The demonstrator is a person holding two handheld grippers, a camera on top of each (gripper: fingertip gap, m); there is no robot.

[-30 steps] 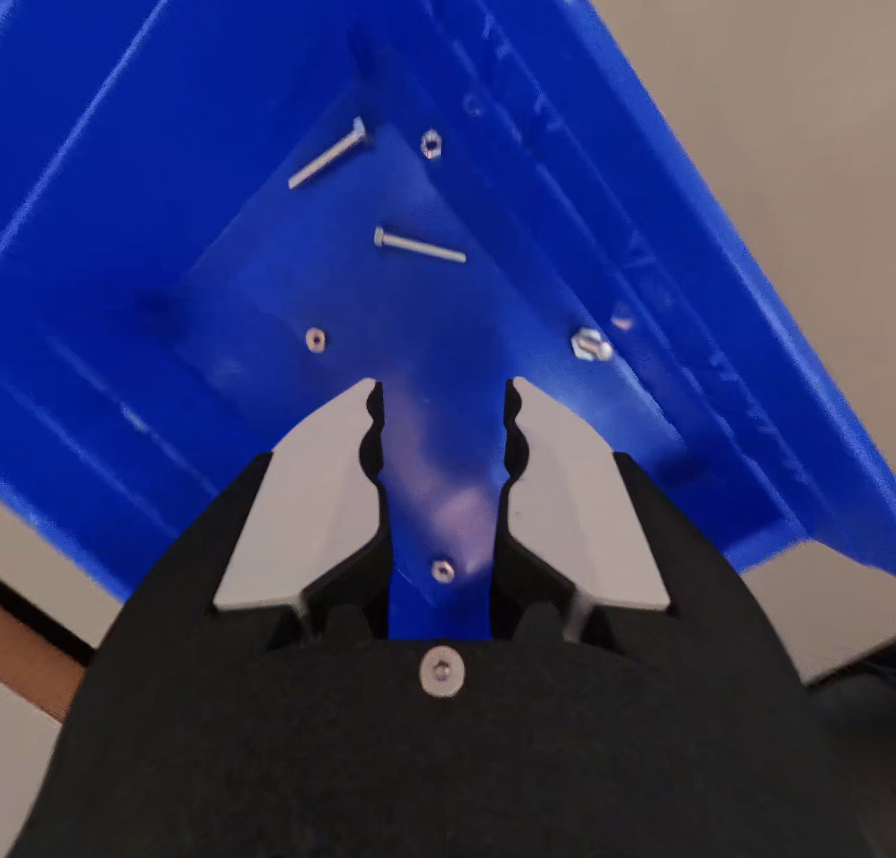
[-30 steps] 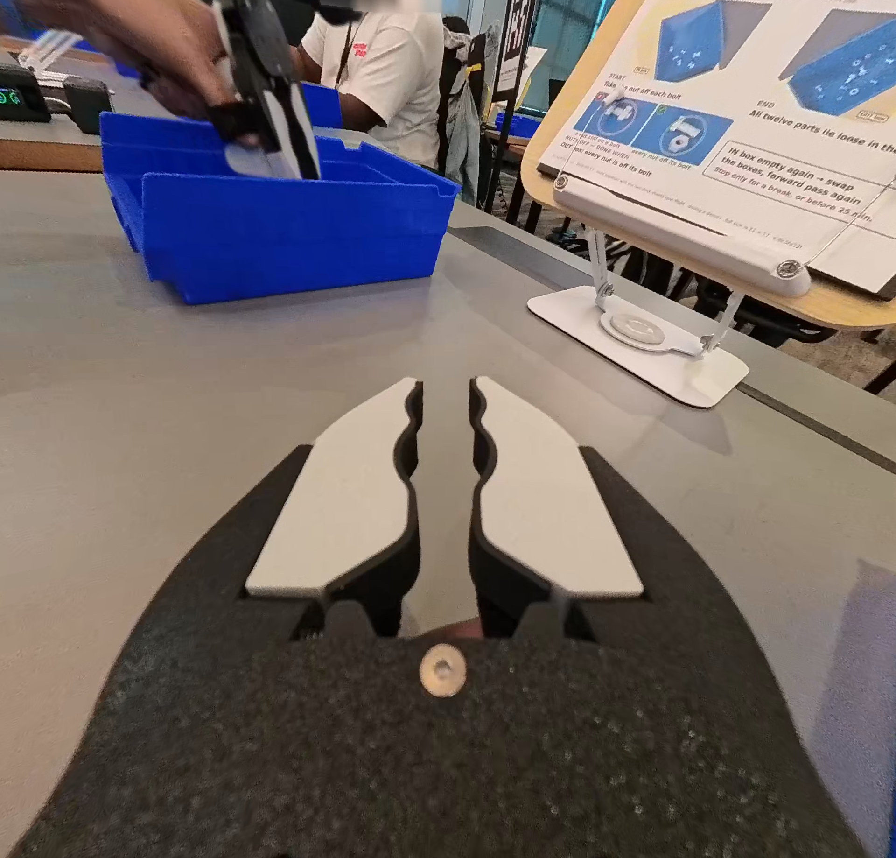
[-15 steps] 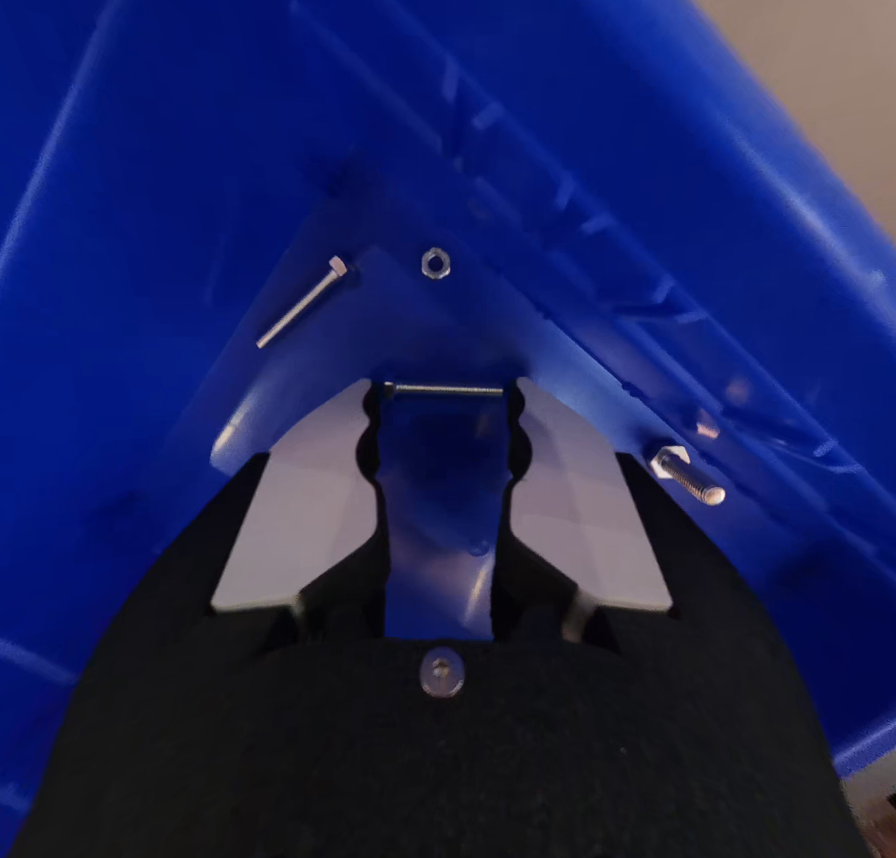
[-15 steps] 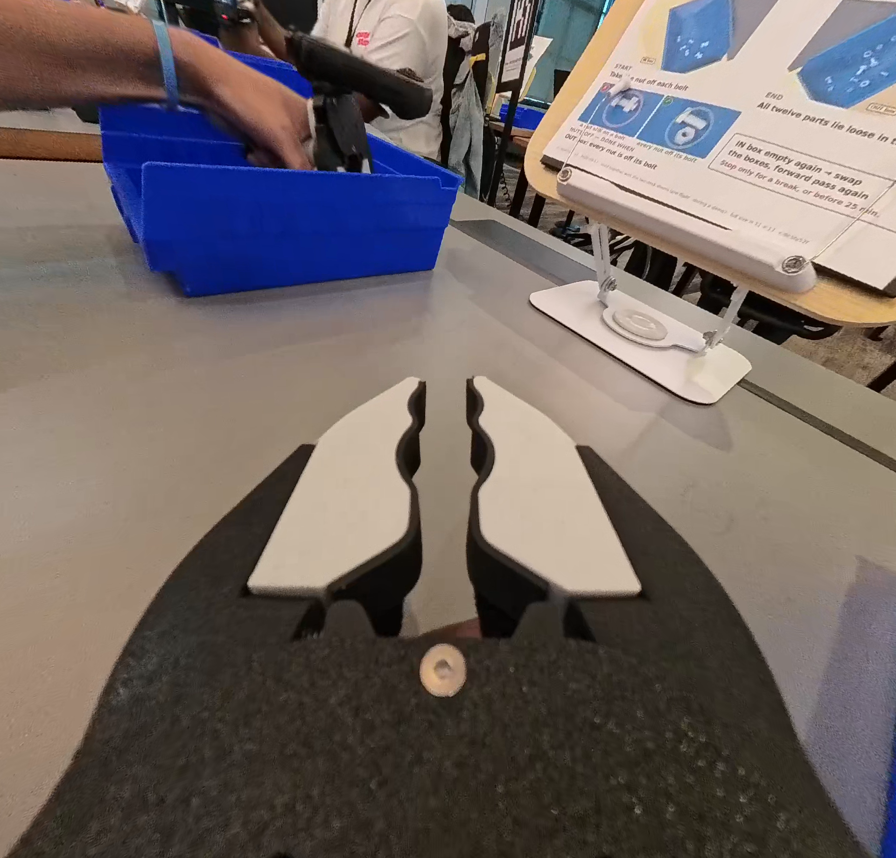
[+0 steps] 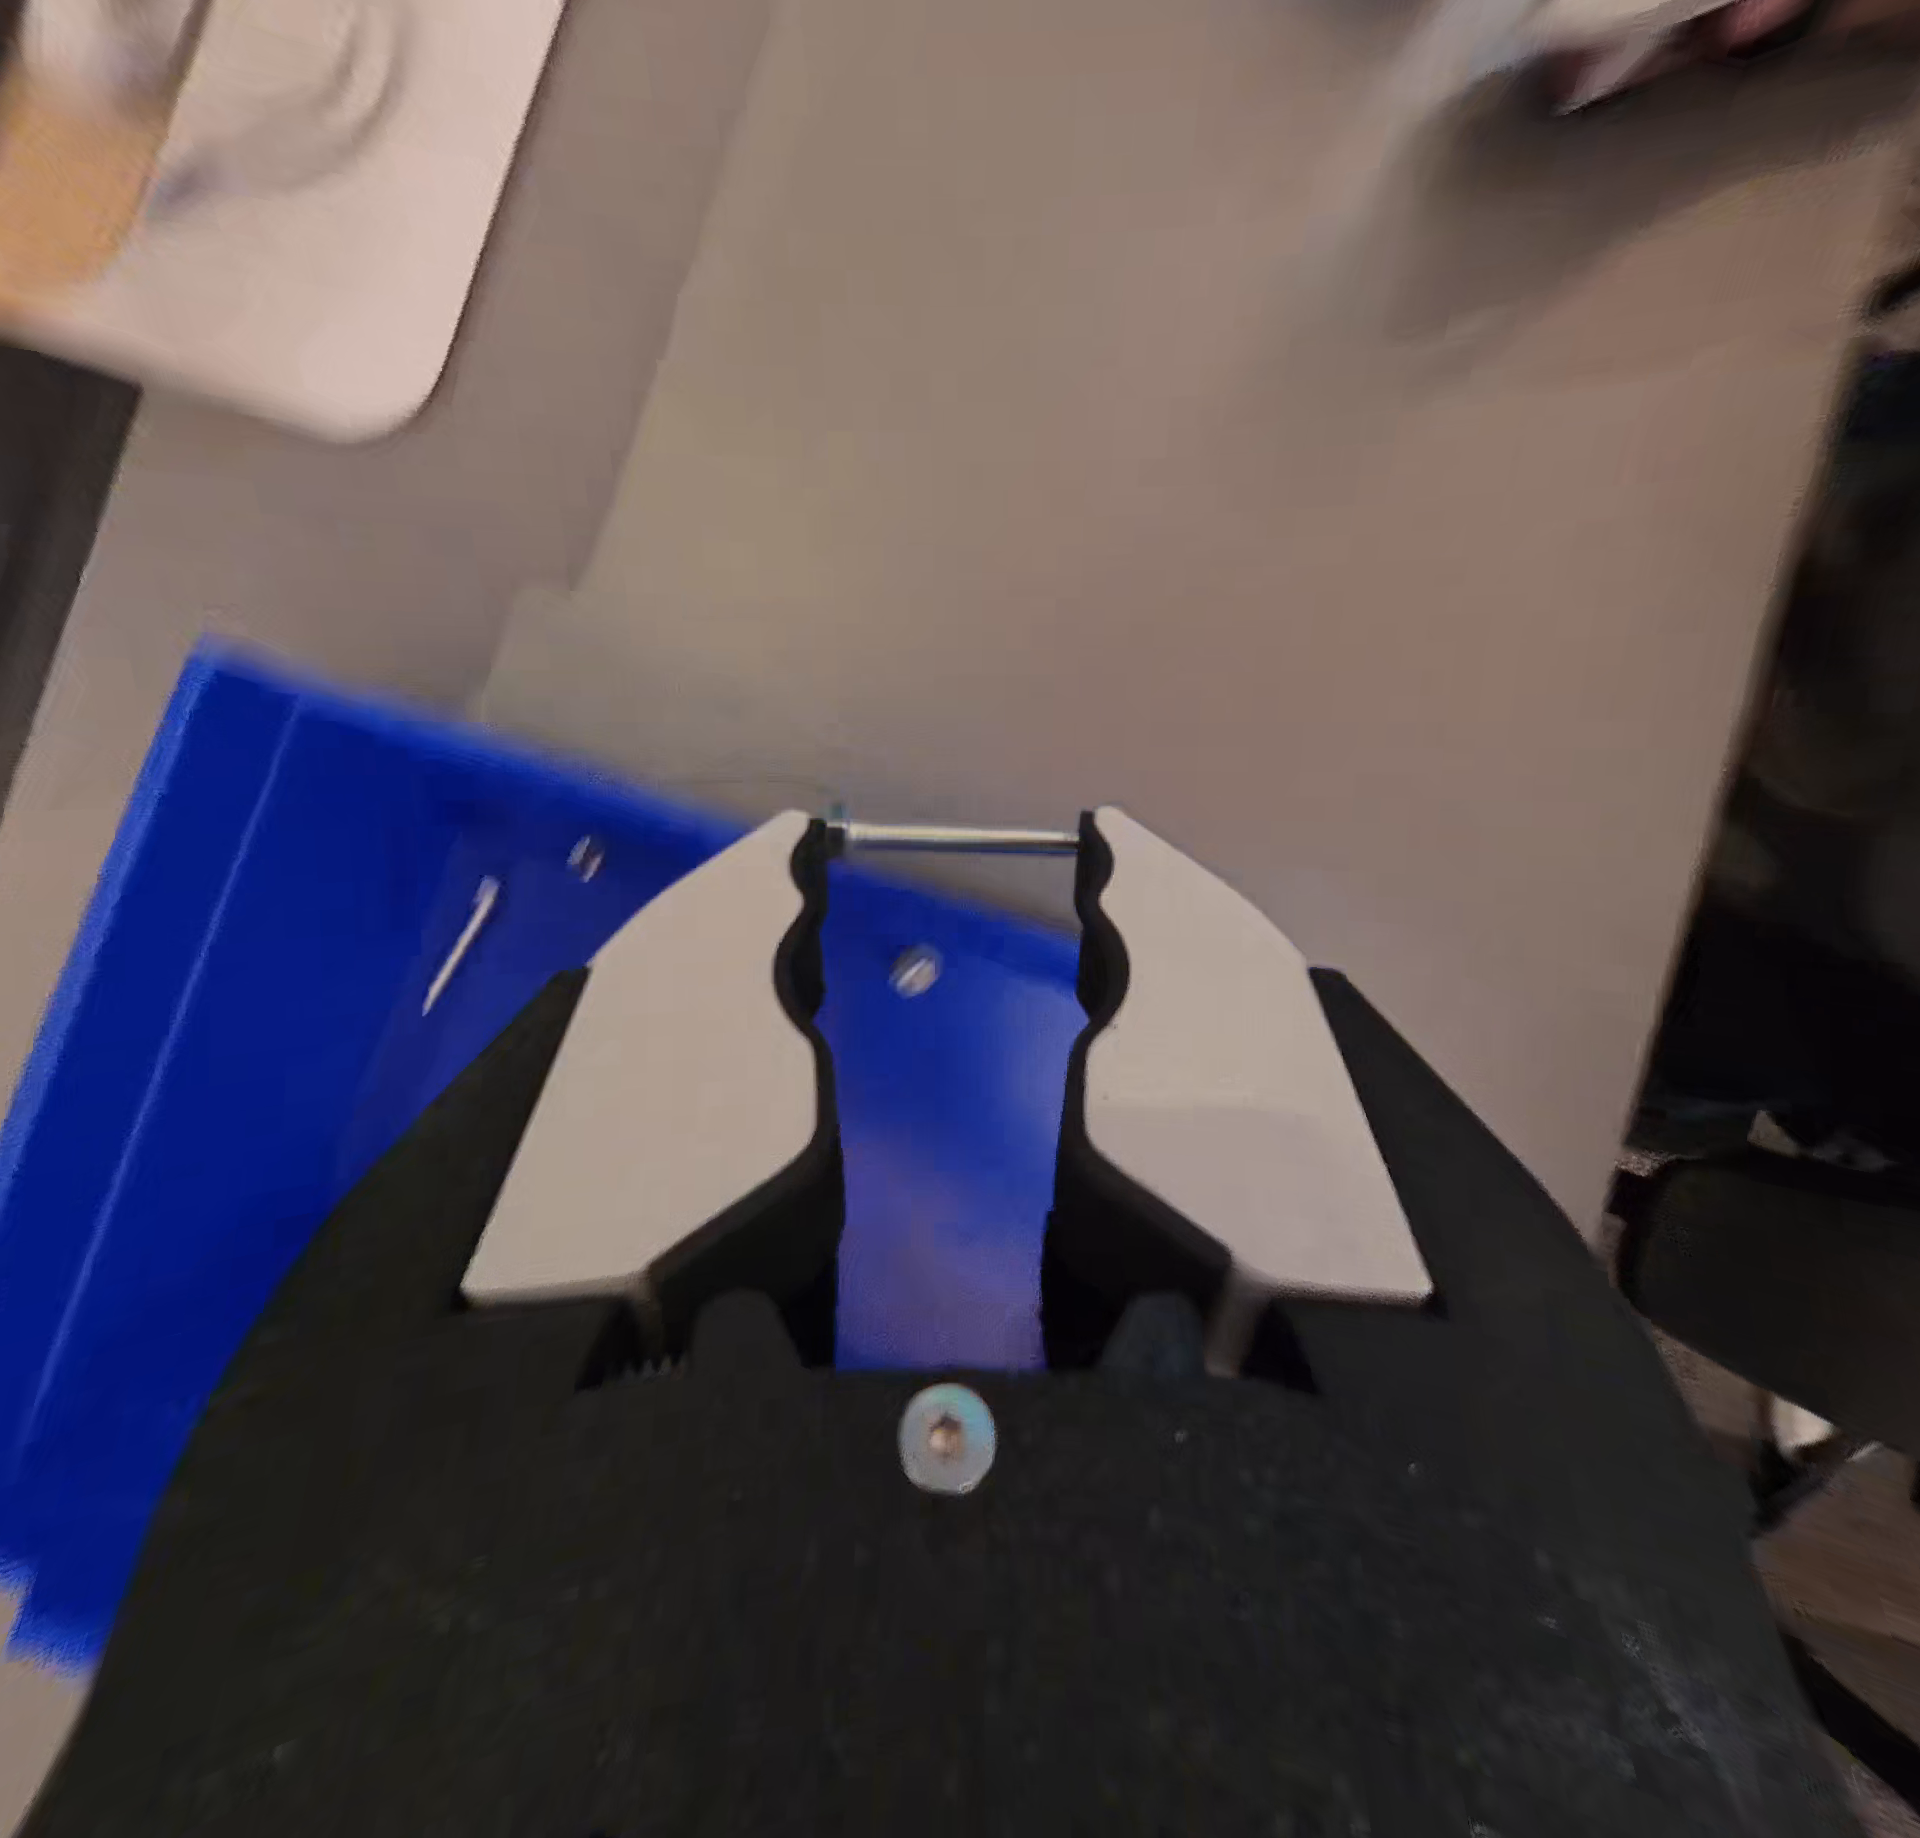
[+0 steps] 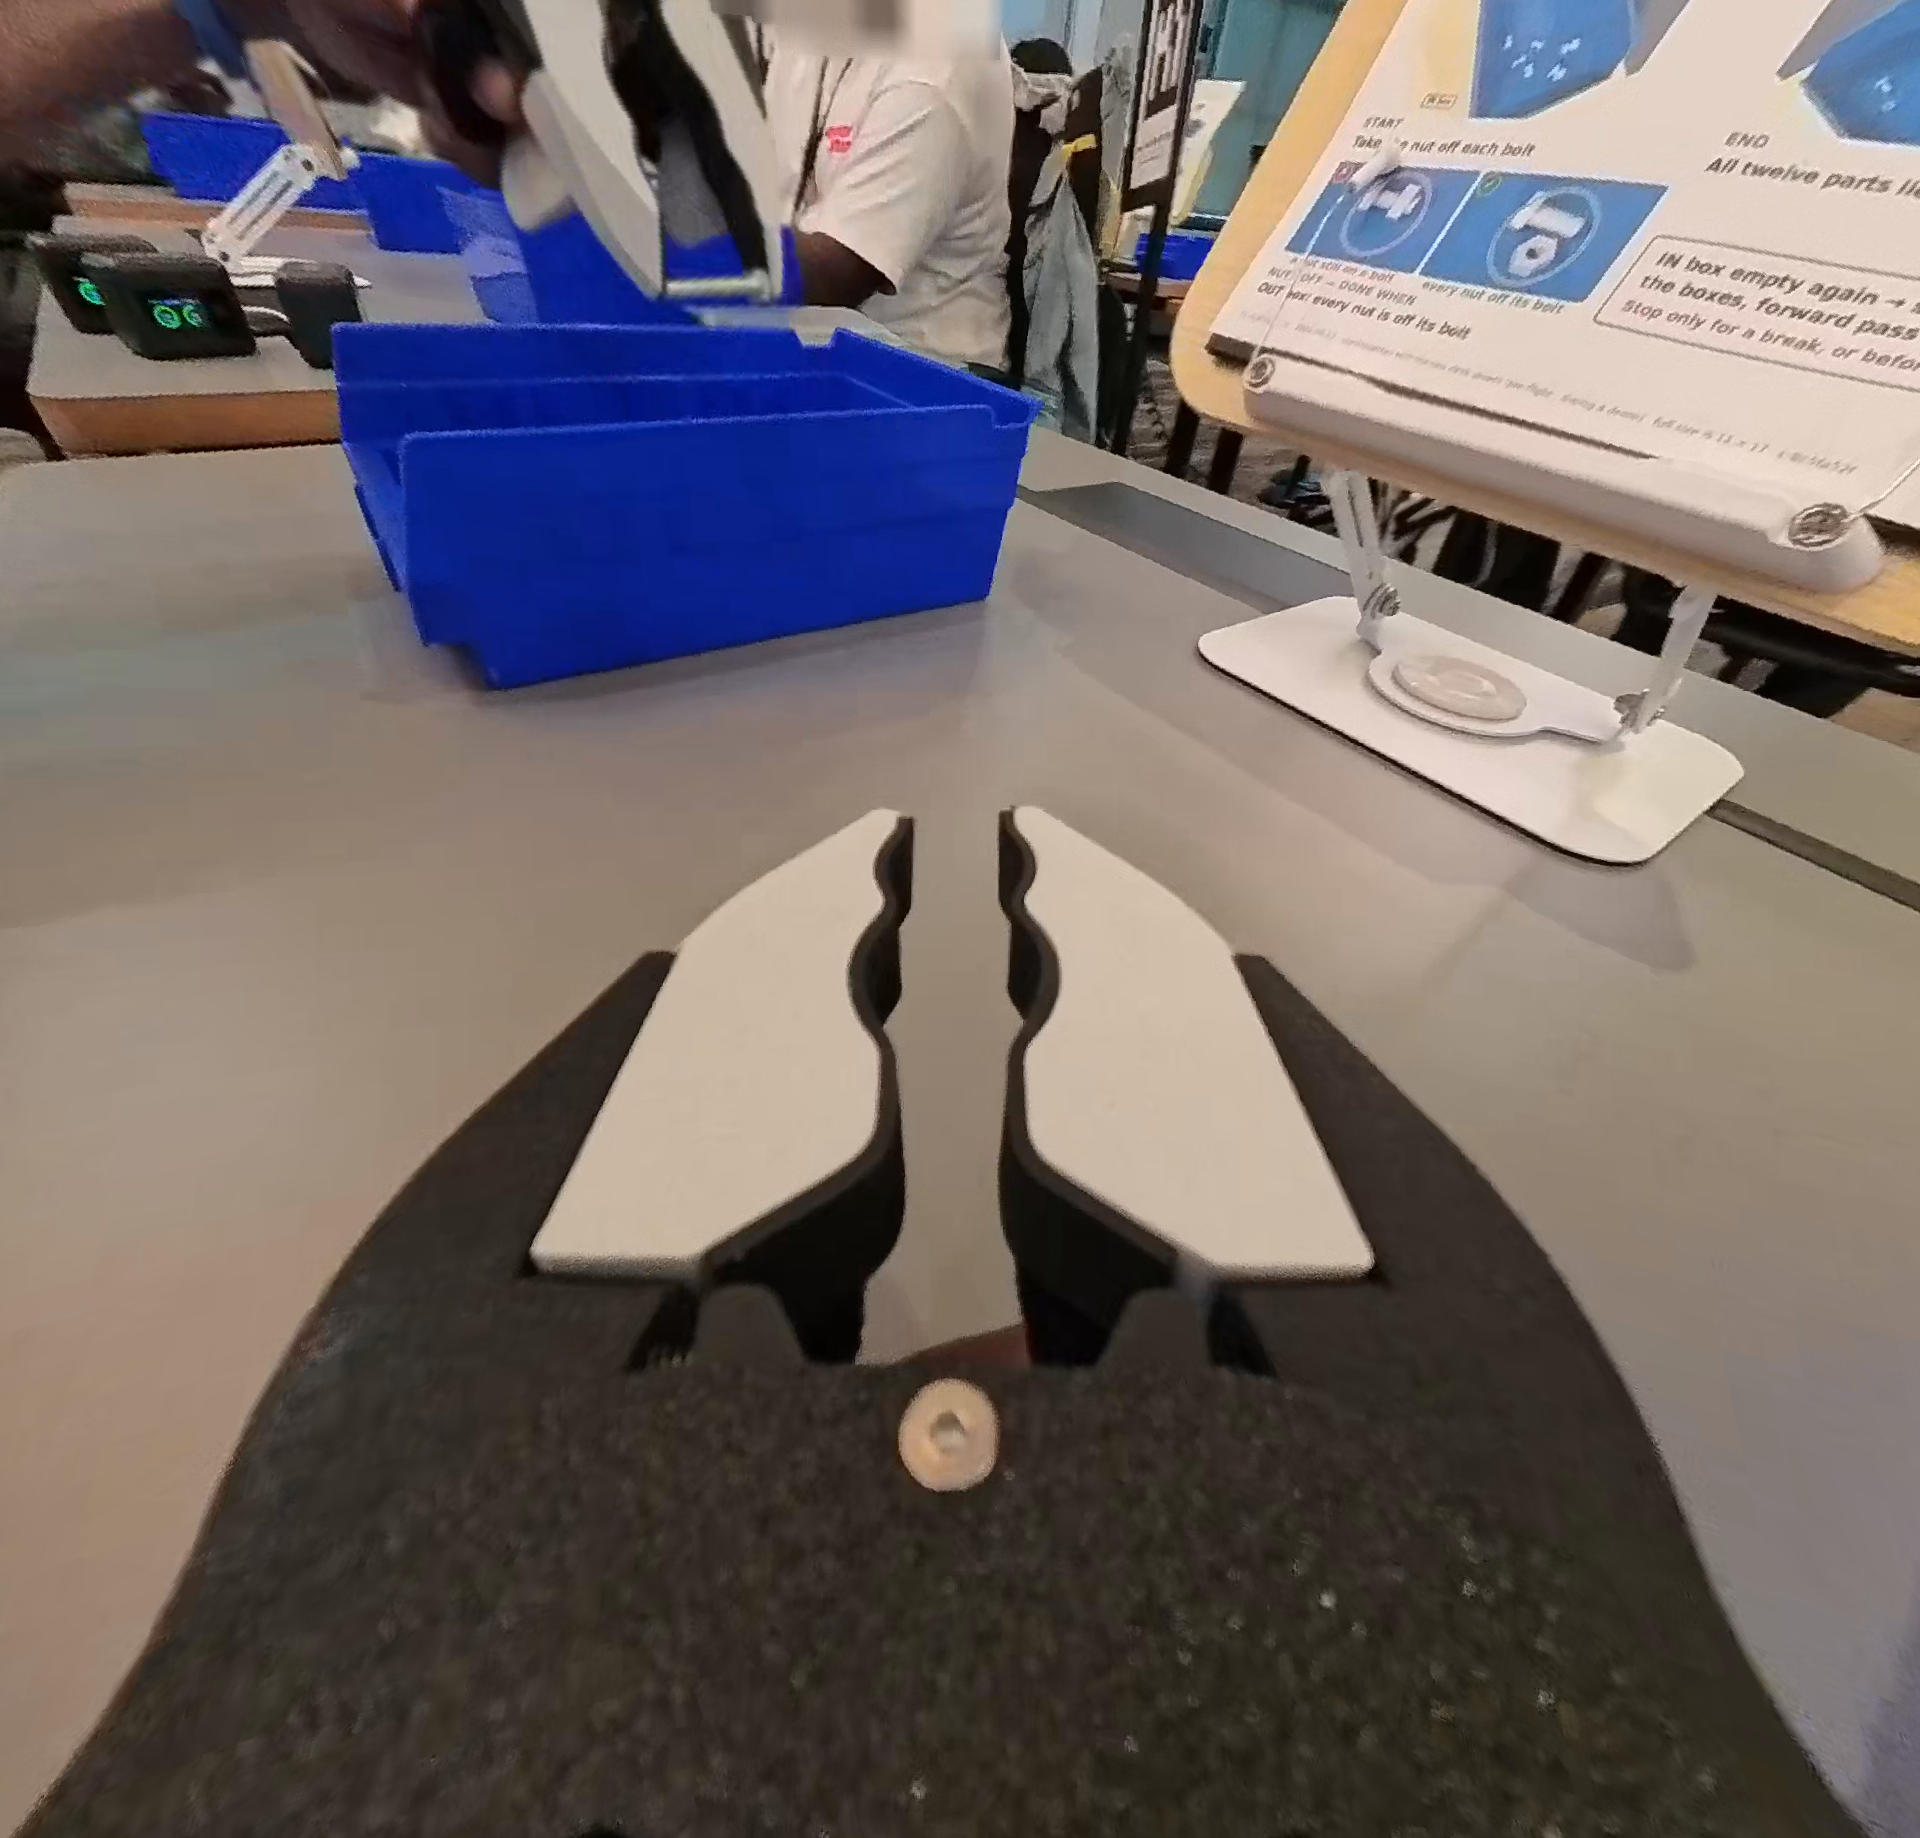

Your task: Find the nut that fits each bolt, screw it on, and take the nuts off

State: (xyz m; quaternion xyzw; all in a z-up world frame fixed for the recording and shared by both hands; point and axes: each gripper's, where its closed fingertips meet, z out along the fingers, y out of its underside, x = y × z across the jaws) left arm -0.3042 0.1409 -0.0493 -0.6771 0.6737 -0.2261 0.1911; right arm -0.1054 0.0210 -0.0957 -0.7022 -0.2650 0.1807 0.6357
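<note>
Steel bolt (image 5: 956,839) clamped end to end between left gripper (image 5: 951,843) fingertips, lifted above blue bin (image 5: 239,1009) on grey table (image 6: 260,853). Inside bin: second bolt (image 5: 462,947), nut (image 5: 585,855) near it, one more blurred metal part (image 5: 914,970). Right gripper (image 6: 956,832) low over table, slightly parted, empty; white stand (image 6: 1475,749) just right.

Motion-blurred blue bin (image 5: 260,957), stand base (image 5: 270,178)

Left tongs (image 5: 951,838) — thin bolt (image 5: 956,839) now pinched endwise — up out of the blue bin (image 5: 208,1061).
</note>
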